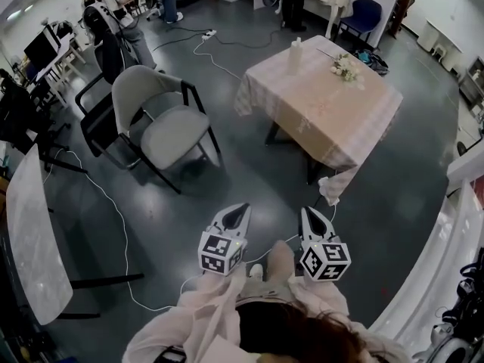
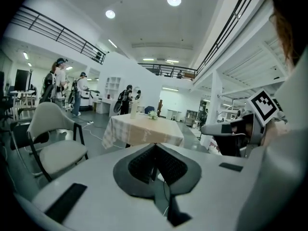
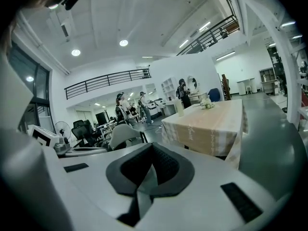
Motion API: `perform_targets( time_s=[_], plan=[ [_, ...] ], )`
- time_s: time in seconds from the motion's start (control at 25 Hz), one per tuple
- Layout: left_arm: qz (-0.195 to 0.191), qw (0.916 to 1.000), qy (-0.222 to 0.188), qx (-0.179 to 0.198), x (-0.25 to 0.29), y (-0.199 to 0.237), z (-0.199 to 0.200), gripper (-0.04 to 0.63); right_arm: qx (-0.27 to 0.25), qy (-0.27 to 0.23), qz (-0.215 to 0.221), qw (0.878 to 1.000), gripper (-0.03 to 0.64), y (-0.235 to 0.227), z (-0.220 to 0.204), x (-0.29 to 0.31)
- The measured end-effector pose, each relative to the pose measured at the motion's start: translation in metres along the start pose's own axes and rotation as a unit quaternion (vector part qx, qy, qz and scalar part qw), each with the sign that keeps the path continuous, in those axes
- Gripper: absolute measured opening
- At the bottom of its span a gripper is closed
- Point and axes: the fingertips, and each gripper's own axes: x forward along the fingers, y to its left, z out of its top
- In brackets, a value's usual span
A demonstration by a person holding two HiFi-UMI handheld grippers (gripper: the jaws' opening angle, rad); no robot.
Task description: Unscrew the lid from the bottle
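Observation:
A white bottle (image 1: 295,54) stands upright near the far edge of a table (image 1: 325,116) covered with a pale checked cloth. It is small and distant in the left gripper view (image 2: 134,109) and the right gripper view (image 3: 179,107). My left gripper (image 1: 244,206) and right gripper (image 1: 305,211) hang side by side over the dark floor, well short of the table. Both point towards it. The left gripper (image 2: 155,146) is shut with nothing between its jaws, and so is the right gripper (image 3: 151,146). The bottle's lid is too small to make out.
A small bunch of white flowers (image 1: 345,67) lies on the table to the right of the bottle. A grey armchair (image 1: 162,123) stands left of the table. Cables (image 1: 121,218) run across the floor. A white tabletop (image 1: 30,240) is at the left. People stand at the back (image 1: 113,10).

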Motion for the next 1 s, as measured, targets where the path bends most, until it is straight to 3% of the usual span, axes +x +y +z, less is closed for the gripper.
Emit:
perform_targets(
  time_s=[0.48,1.0],
  plan=[
    [0.008,0.9999,0.010,-0.010,0.056,0.039,0.006,0.026,0.008,0.018,0.007,1.000,0.011,-0.029,0.008,0.065],
    [0.018,0.9997,0.018,0.003,0.203,0.110,0.086,0.026,0.011,0.019,0.043,0.999,0.011,-0.097,0.096,0.223]
  ],
)
